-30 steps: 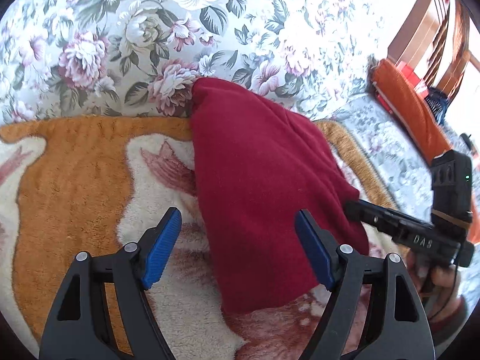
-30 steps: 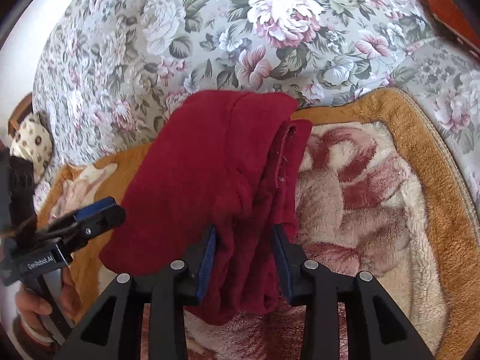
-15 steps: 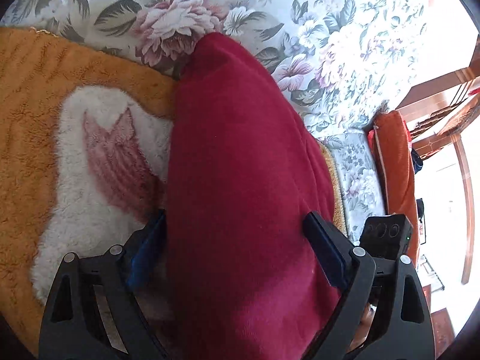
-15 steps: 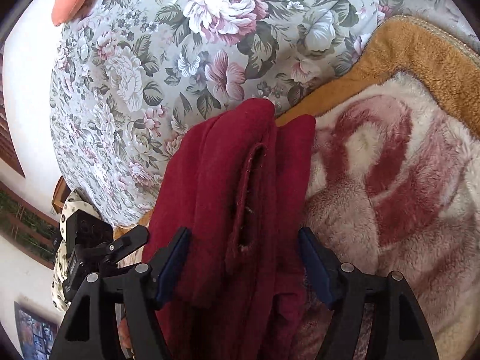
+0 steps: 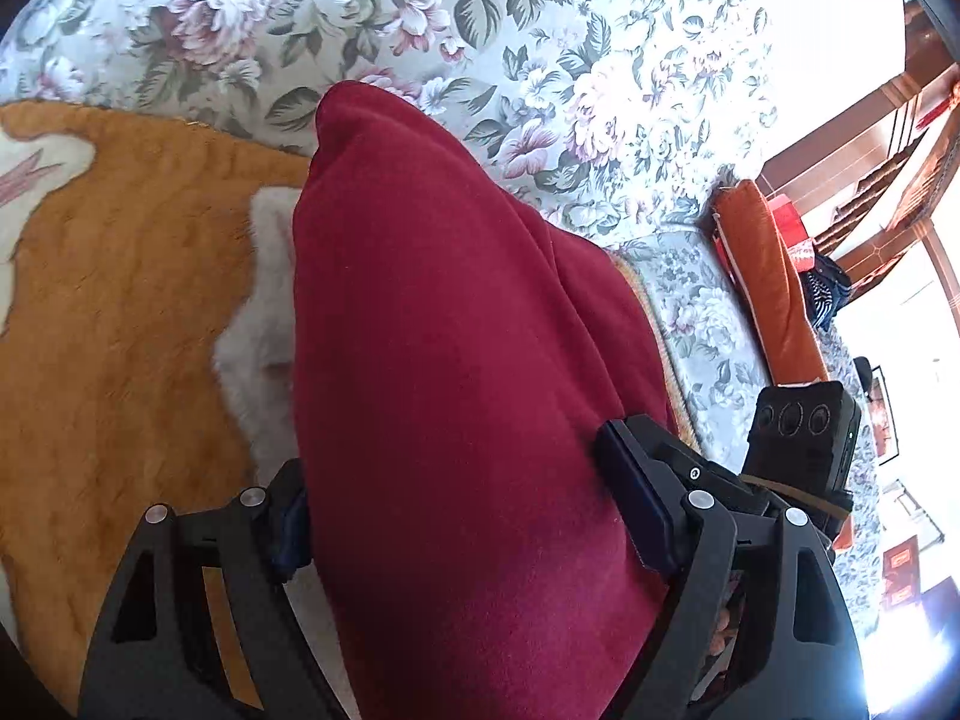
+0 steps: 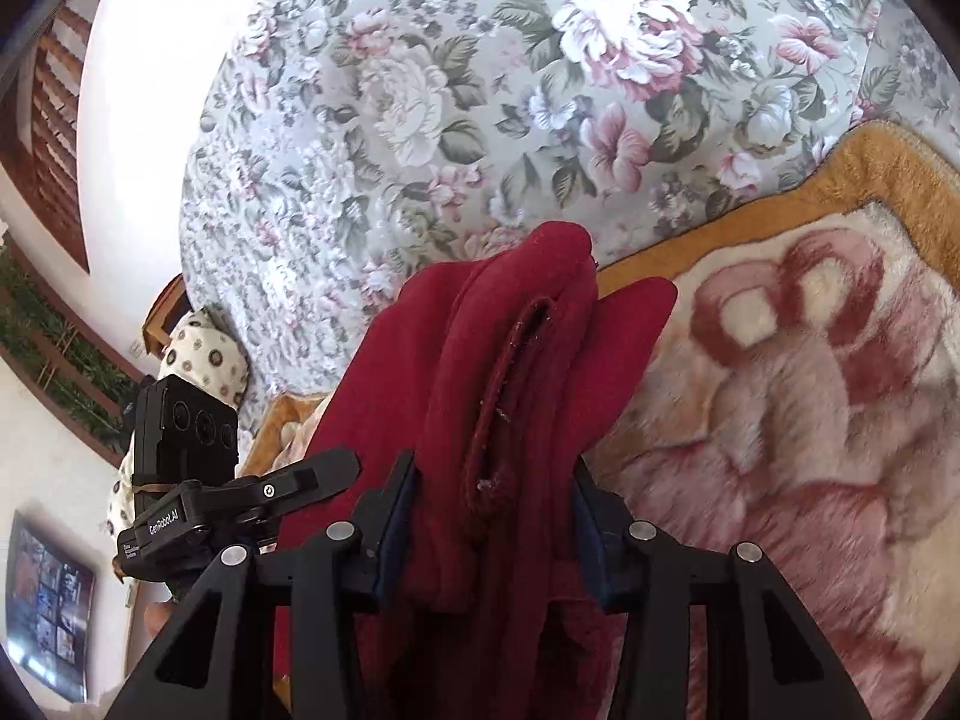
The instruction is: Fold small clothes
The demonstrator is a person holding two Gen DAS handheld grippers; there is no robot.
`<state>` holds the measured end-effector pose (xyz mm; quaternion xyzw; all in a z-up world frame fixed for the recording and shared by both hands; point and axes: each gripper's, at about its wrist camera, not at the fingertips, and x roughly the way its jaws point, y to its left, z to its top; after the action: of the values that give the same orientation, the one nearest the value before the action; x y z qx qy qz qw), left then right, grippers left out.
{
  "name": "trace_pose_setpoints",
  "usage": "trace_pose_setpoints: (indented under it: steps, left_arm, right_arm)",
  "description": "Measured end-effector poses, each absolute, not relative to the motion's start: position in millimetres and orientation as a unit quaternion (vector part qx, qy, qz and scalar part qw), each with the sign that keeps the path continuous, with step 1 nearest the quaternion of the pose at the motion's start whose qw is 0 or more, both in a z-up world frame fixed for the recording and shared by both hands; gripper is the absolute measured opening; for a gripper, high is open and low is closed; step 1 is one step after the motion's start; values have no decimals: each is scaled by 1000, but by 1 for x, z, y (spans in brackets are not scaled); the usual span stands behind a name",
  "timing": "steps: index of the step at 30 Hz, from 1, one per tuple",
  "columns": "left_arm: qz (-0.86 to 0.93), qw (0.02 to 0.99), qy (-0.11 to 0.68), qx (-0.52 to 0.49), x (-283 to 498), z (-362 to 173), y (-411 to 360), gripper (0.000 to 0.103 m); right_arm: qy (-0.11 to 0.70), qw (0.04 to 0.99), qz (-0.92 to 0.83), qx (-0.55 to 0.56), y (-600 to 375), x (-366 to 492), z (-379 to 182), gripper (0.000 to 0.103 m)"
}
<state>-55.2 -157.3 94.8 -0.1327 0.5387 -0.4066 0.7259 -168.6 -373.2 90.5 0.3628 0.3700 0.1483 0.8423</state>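
A dark red fleece garment (image 5: 456, 372) lies folded lengthwise on a plush blanket, its far end reaching the floral cover. In the left wrist view my left gripper (image 5: 462, 510) straddles its near end, jaws wide, with the cloth bulging between them. In the right wrist view the garment (image 6: 504, 396) shows a seam edge on top. My right gripper (image 6: 489, 534) is shut on its bunched near end. The left gripper also shows in the right wrist view (image 6: 312, 480), beside the garment's left edge.
An orange, cream and pink plush blanket (image 5: 120, 324) (image 6: 798, 420) lies over a floral bed cover (image 5: 540, 60) (image 6: 480, 90). An orange cushion (image 5: 768, 294) and wooden furniture (image 5: 870, 138) stand at the right. A spotted pillow (image 6: 204, 354) lies at the left.
My left gripper moved forward from in front of the garment until its jaws straddle it. My right gripper opened wide half a second ago and has closed on the bunched cloth again.
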Motion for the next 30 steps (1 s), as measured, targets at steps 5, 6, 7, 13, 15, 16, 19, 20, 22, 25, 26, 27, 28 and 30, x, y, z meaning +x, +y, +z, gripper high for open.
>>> trace_pose_setpoints:
  steps: [5,6,7,13,15,16,19,20,22,25,26,27,28,30]
  left_arm:
    - [-336,750,563,-82,-76,74,-134,83]
    - [-331,758,557,-77,-78,77,-131,83]
    - [-327,764,551,-75,-80,82,-126,83]
    - [-268,832,485,-35,-92,117,-116,83]
    - [-267,833,483,-27,-94,115,-112,83]
    - [-265,834,484,-21,-95,112,-111,83]
    - [-261,833,489,-3,-92,104,-113,83]
    - [-259,832,491,0,-89,100,-113,83]
    - [-260,829,494,-1,-87,95,-115,83]
    - [-262,831,491,5,-86,94,-118,83]
    - [-262,832,489,10,-86,94,-120,83]
    - [-263,833,487,15,-85,94,-122,83]
    - [-262,834,484,20,-85,93,-124,83]
    - [-260,837,480,30,-86,92,-127,83]
  right_arm:
    - [432,837,108,317,-340,-180,73,53]
    - [430,843,103,307,-338,-184,77,53]
    - [420,852,95,299,-337,-191,86,53]
    - [374,893,75,241,-329,-205,140,44]
    - [375,896,82,223,-319,-195,148,36]
    - [381,894,83,220,-314,-187,148,35]
    - [398,890,89,204,-300,-166,141,32]
    - [406,888,86,197,-298,-160,137,32]
    - [422,885,66,185,-297,-146,124,32]
    - [450,874,47,176,-302,-129,101,28]
    - [457,872,42,169,-303,-125,96,24]
    - [458,874,38,158,-302,-122,92,23]
    - [457,876,36,152,-302,-120,92,22]
    - [459,876,33,147,-300,-119,94,22]
